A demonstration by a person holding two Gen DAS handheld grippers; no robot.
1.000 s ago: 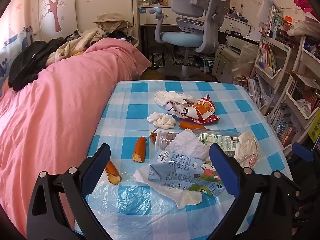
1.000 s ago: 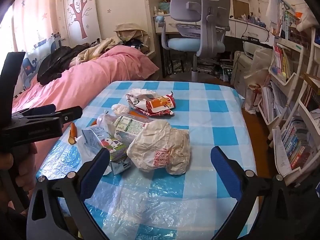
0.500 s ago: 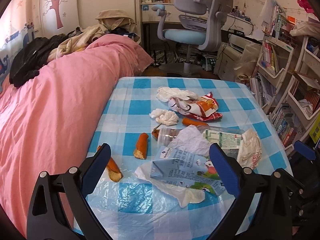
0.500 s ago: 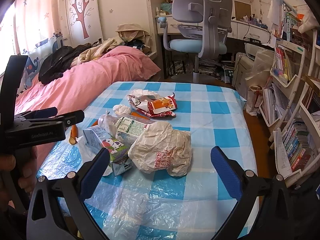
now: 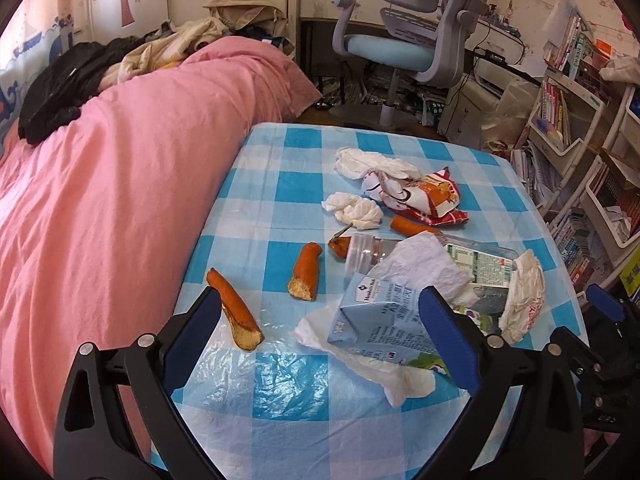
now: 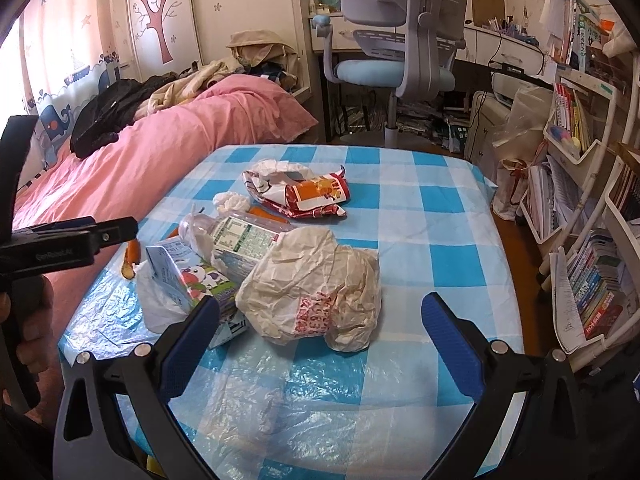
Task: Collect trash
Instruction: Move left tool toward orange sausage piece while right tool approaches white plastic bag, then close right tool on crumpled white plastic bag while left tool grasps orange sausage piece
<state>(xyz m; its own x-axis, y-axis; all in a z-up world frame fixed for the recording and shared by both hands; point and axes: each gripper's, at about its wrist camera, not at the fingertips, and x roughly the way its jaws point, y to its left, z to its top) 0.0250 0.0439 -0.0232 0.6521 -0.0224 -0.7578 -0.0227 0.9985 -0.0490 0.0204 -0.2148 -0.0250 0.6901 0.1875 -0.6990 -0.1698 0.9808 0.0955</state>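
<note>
Trash lies on a blue checked table [image 5: 280, 184]: a blue milk carton [image 5: 376, 324] on white tissue, a plastic bottle [image 5: 472, 256], a crumpled paper bag [image 6: 316, 292], a red snack wrapper [image 5: 420, 196], tissue wads [image 5: 356, 210] and several orange peel pieces [image 5: 306, 270]. My left gripper [image 5: 320, 340] is open and empty, hovering above the table's near edge, just short of the carton. My right gripper [image 6: 320, 344] is open and empty, just short of the paper bag. The carton [image 6: 180, 280] and bottle [image 6: 236, 240] lie to the bag's left.
A bed with a pink quilt [image 5: 100, 184] runs along the table's left side. An office chair [image 5: 404, 36] and desk stand beyond the far edge. Bookshelves [image 6: 580, 220] line the right. The left gripper's body [image 6: 60, 244] shows at the right wrist view's left edge.
Both grippers have moved slightly forward and down toward the trash. Both stay open. Nothing on the table has moved.
</note>
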